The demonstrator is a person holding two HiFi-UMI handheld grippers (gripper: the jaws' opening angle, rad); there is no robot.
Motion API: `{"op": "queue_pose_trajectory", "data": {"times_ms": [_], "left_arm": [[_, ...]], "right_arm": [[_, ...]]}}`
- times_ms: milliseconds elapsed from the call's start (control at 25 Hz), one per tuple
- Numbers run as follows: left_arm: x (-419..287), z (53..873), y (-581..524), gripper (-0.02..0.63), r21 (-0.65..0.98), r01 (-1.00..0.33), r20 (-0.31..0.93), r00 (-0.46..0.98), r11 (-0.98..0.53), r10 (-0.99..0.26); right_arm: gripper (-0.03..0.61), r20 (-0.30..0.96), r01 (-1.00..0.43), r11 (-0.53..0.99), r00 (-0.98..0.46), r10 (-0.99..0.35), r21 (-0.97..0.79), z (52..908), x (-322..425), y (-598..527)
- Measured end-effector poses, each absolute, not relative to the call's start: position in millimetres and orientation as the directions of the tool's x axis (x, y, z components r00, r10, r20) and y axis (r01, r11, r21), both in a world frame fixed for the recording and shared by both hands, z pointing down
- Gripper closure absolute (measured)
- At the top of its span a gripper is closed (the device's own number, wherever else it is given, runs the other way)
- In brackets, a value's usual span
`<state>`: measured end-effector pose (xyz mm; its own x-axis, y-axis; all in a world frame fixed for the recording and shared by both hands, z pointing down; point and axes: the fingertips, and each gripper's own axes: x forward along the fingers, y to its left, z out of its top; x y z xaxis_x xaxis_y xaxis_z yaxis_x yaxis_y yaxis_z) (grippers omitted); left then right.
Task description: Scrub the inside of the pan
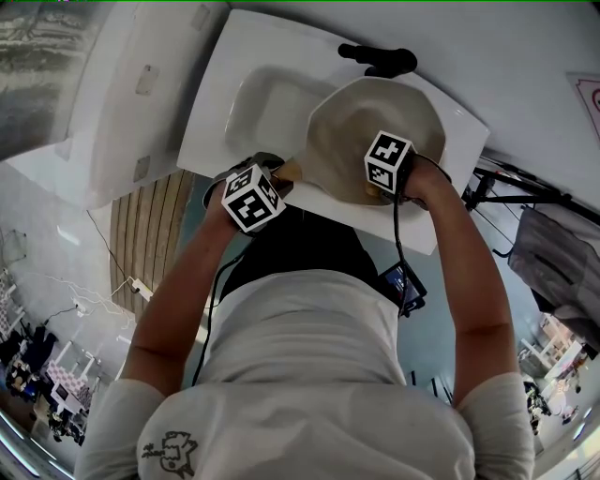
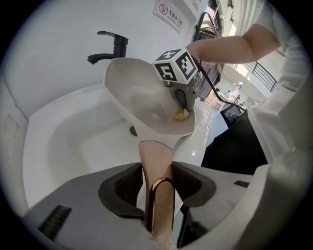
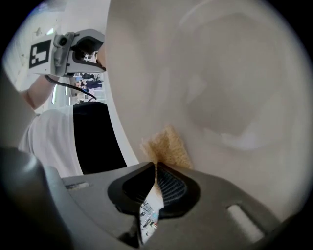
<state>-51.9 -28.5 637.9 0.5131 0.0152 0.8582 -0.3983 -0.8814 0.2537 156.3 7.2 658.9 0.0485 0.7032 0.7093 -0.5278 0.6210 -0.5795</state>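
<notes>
The left gripper (image 2: 157, 177) clamps its 2 jaws, partly apart, on the wooden handle (image 2: 154, 150) of a cream pan (image 2: 142, 97), holding it tilted over the white sink basin (image 2: 73, 141). The right gripper (image 3: 155, 168), its jaws almost together, pinches a tan scouring pad (image 3: 168, 145) that touches the pan's inner wall near the rim. The person stands against the white counter (image 1: 441, 230) around the basin. Behind the pan, a black faucet (image 2: 110, 46) rises against a plain white wall, where a red-and-white sign (image 2: 168, 10) hangs. Beyond the person, a bright room with black railings shows.
</notes>
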Motion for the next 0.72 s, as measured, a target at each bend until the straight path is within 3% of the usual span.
{"op": "queue_pose_trajectory", "data": {"times_ms": [360, 720], "left_arm": [[-52, 637, -29, 0.431, 0.256, -0.39, 0.856, 0.517, -0.884, 0.02], [-51, 637, -28, 0.431, 0.262, -0.383, 0.854, 0.52, -0.886, 0.028]], "right_arm": [[0.558, 0.791, -0.527, 0.79, 0.314, 0.525, -0.315, 653, 203, -36], [0.56, 0.881, -0.376, 0.926, 0.43, 0.2, -0.027, 666, 218, -100]]}}
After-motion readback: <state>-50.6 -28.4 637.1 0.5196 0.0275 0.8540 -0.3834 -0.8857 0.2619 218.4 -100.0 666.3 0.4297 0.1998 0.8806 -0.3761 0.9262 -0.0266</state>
